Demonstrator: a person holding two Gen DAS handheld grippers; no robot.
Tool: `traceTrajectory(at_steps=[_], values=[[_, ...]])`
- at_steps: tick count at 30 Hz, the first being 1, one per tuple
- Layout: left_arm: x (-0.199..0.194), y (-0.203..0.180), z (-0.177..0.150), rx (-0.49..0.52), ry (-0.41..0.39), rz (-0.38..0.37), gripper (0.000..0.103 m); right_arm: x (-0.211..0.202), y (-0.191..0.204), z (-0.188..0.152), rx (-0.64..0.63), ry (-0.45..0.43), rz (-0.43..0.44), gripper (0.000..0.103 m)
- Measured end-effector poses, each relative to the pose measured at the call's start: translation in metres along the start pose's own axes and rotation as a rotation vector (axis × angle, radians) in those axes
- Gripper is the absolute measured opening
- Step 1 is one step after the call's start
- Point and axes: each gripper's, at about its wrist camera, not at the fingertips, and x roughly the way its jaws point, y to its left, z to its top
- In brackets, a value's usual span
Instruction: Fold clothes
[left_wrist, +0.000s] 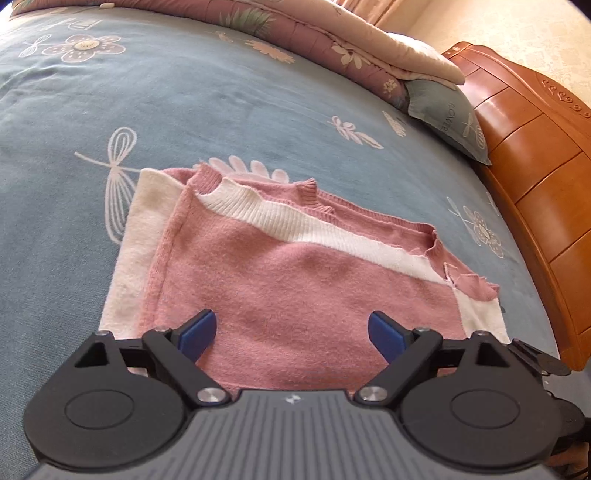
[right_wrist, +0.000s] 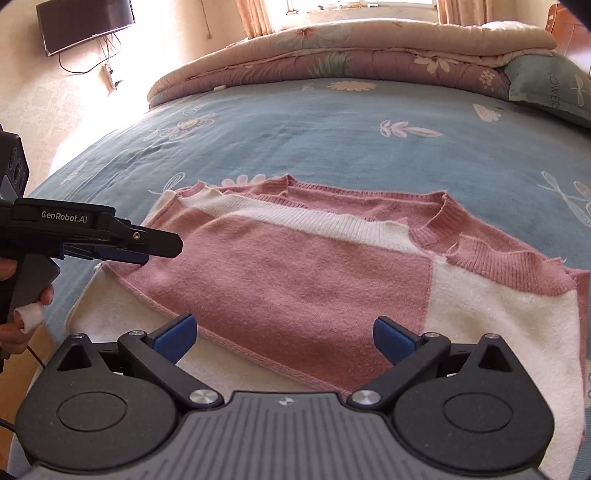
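I am holding my left gripper (left_wrist: 291, 334) and right gripper (right_wrist: 282, 339) wide open and empty over the pink and white sweater (right_wrist: 314, 273) lying low in the middle, so I should be pinching its 2 near corners evenly.

A folded quilt (right_wrist: 351, 48), pillow (left_wrist: 450, 118) and wall television (right_wrist: 85, 22) surround the bed.

I see open blue bedspread (left_wrist: 229, 107) all around the folded sweater (left_wrist: 280, 295), toward the frame's top and left. The rolled quilt (right_wrist: 351, 51) blocks the top edge, the wooden headboard (left_wrist: 535, 184) the right.
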Motion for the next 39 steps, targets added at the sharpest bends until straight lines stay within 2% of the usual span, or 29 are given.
traceTrajectory(at_steps=[7,10,17,21,30,35,39], values=[[-0.007,0.012,-0.005,-0.017,-0.012,-0.024,0.09,0.003,-0.005,-0.004,0.077,-0.005,-0.015,0.103],[-0.009,0.013,-0.007,-0.01,-0.013,-0.026,0.09,0.005,-0.001,-0.006,0.055,-0.006,-0.035,0.103],[-0.024,0.006,-0.009,0.018,-0.031,-0.012,0.09,0.012,0.02,-0.005,-0.05,0.042,-0.169,0.103],[-0.029,0.0,-0.009,0.031,-0.036,-0.016,0.09,-0.002,0.018,-0.004,-0.08,0.015,-0.255,0.103],[-0.011,-0.043,-0.008,0.131,0.004,-0.063,0.09,-0.026,-0.033,-0.009,0.055,0.006,-0.326,0.103],[0.012,-0.067,-0.006,0.179,0.04,-0.11,0.09,-0.028,-0.06,-0.021,0.137,0.022,-0.333,0.103],[0.035,-0.071,-0.013,0.191,0.095,-0.1,0.09,-0.028,-0.069,-0.025,0.157,0.01,-0.312,0.103]])
